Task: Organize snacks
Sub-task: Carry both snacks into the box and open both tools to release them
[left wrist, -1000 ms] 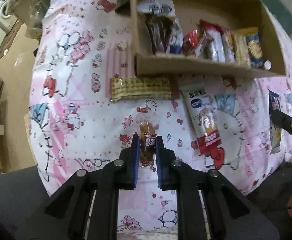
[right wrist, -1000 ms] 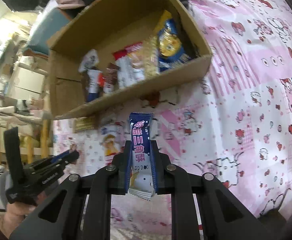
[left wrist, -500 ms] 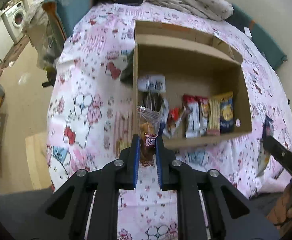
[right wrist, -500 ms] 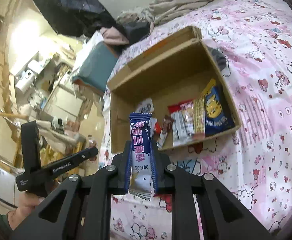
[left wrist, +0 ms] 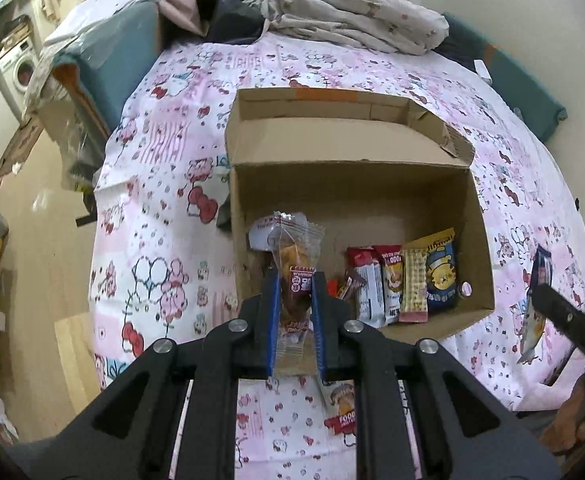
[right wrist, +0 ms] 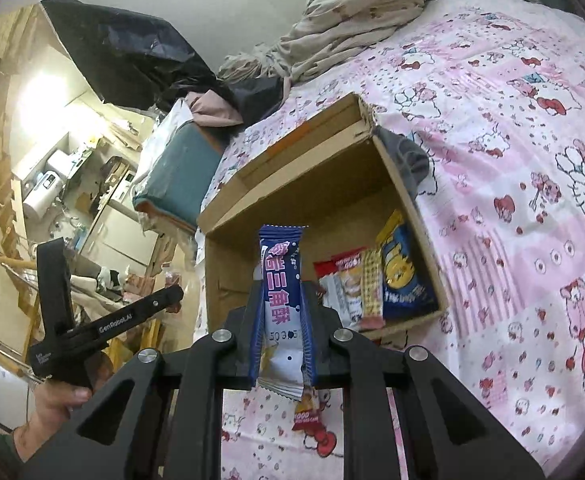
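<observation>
Both grippers have risen from the bedsheet toward the cardboard box. Left gripper clamps a clear snack packet; right gripper clamps a blue snack bar, probably above the box's near edge, ready to drop in.

On the bed sits an open box; snack packets stand in a row against its near wall, a blanket heaped behind it.
</observation>
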